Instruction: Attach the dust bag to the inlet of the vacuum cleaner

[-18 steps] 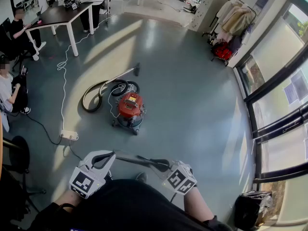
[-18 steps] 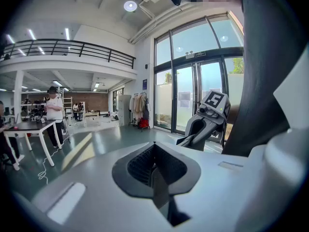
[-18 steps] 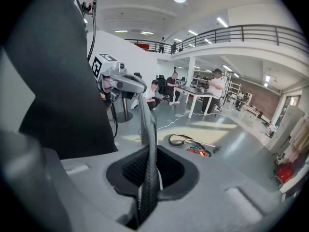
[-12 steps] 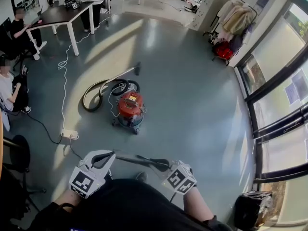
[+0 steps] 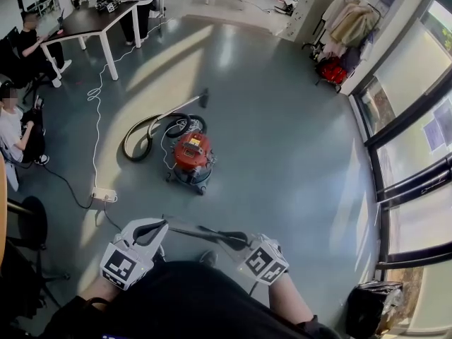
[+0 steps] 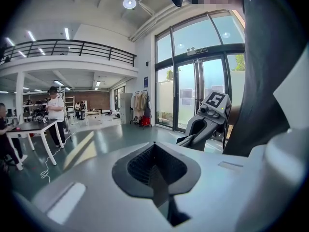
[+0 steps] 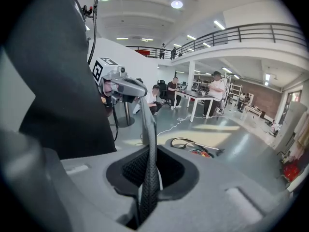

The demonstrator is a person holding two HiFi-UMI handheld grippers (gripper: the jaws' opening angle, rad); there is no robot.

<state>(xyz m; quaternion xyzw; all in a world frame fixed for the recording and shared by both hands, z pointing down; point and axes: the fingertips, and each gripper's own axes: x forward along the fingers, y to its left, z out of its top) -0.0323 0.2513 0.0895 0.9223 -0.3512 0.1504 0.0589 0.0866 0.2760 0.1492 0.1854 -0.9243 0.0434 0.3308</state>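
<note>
Between two grippers [image 5: 162, 226] [image 5: 239, 241] — one dust bag [image 5: 212, 233]

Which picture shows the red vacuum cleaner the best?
The head view is best. It shows the whole red vacuum cleaner from above, standing on the floor. The right gripper view shows it only tiny and far away. The left gripper view does not show it at all.

The grey floor [image 5: 282, 154] bears a red vacuum cleaner [image 5: 191, 154], its coiled hose [image 5: 145, 133] and a power strip [image 5: 104, 194].
</note>
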